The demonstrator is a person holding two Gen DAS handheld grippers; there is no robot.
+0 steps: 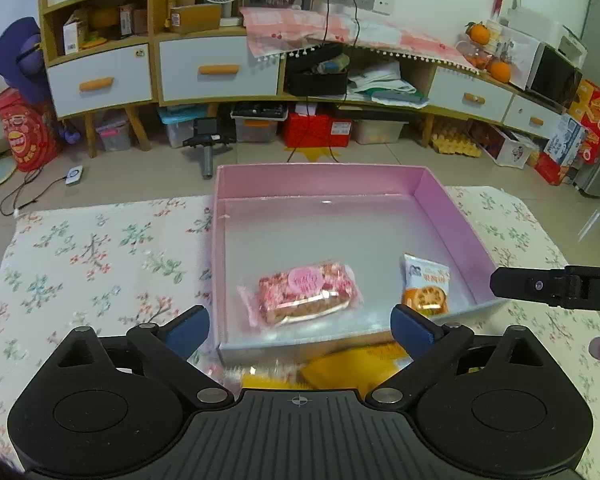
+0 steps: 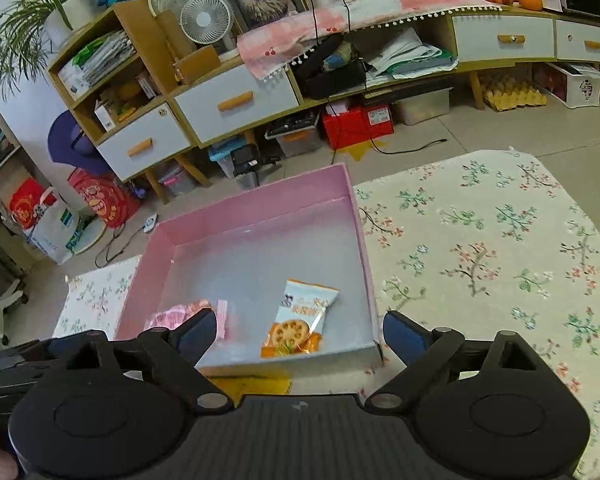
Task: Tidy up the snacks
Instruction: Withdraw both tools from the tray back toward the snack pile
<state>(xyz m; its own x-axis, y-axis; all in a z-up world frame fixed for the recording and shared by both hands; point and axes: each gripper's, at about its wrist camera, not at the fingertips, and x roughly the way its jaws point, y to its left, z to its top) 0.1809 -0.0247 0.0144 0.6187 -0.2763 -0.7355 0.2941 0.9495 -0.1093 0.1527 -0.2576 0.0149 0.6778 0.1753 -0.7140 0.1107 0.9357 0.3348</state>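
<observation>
Left wrist view looks down into a shallow pink box [image 1: 452, 216] with a silvery floor, where a clear-wrapped pink snack bar [image 1: 310, 294] lies near the front wall and a small orange-and-white cracker packet [image 1: 426, 286] rests toward the front right corner, the two apart from each other. The left gripper [image 1: 300, 330] hangs over the front edge with its blue pads spread wide and nothing between them. From the right wrist view, the right gripper [image 2: 300, 334] also stands with its jaws apart and empty, just short of the same box [image 2: 260, 196]; the cracker packet [image 2: 300, 316] lies just ahead between its fingers, untouched. Yellow packaging [image 1: 352, 368] shows blurred in front of the box. The box sits on a floral tablecloth [image 1: 100, 256], and beyond it a white-drawered cabinet [image 1: 220, 68] stands along the wall.
</observation>
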